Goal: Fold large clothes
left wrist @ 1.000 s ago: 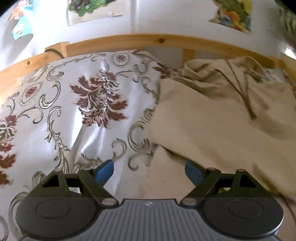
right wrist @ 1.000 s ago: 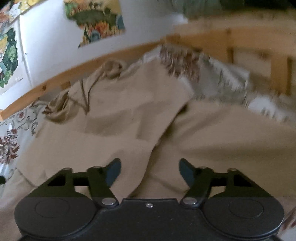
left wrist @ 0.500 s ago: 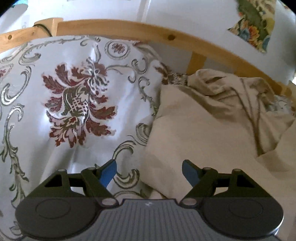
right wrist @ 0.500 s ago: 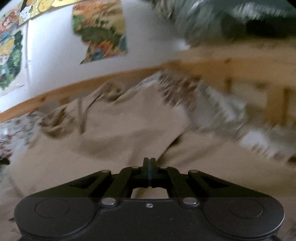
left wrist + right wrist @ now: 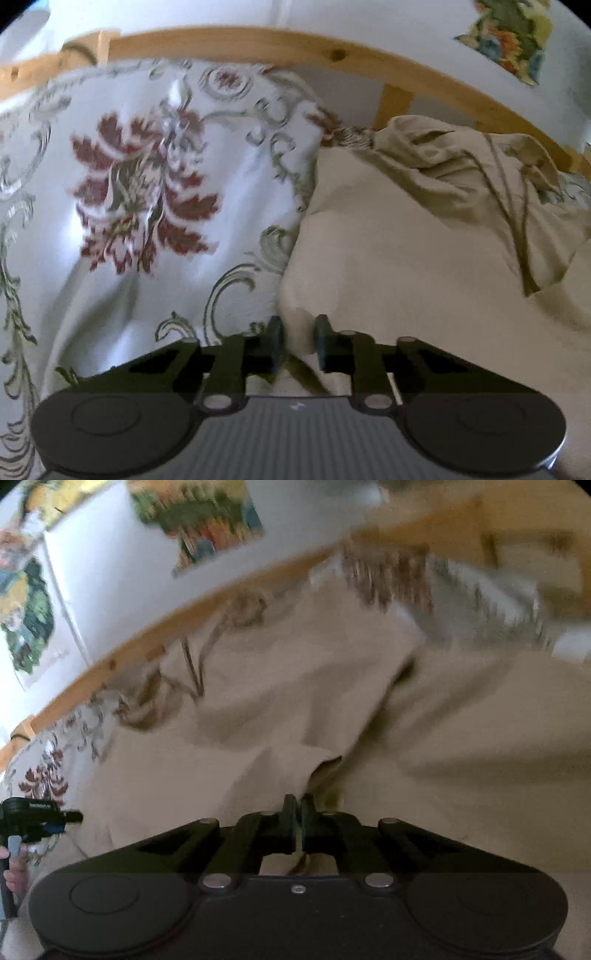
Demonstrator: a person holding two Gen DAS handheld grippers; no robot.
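A large beige garment (image 5: 406, 236) with drawstrings lies crumpled on a floral bedspread (image 5: 140, 192). My left gripper (image 5: 297, 341) is shut on the garment's near left edge, with a fold of cloth between its fingers. In the right wrist view the same garment (image 5: 295, 686) spreads ahead. My right gripper (image 5: 295, 814) is shut on a fold of it near the middle. The left gripper (image 5: 33, 819) shows at the far left of that view, at the garment's edge.
A wooden bed rail (image 5: 258, 40) runs along the back, with a white wall and colourful pictures (image 5: 199, 520) behind it. The bedspread (image 5: 461, 587) is bunched at the back right. The right wrist view is motion-blurred.
My left gripper has closed on the garment's edge; it was open in both earlier frames. My right gripper closed half a second ago and stays shut, with cloth now lifting.
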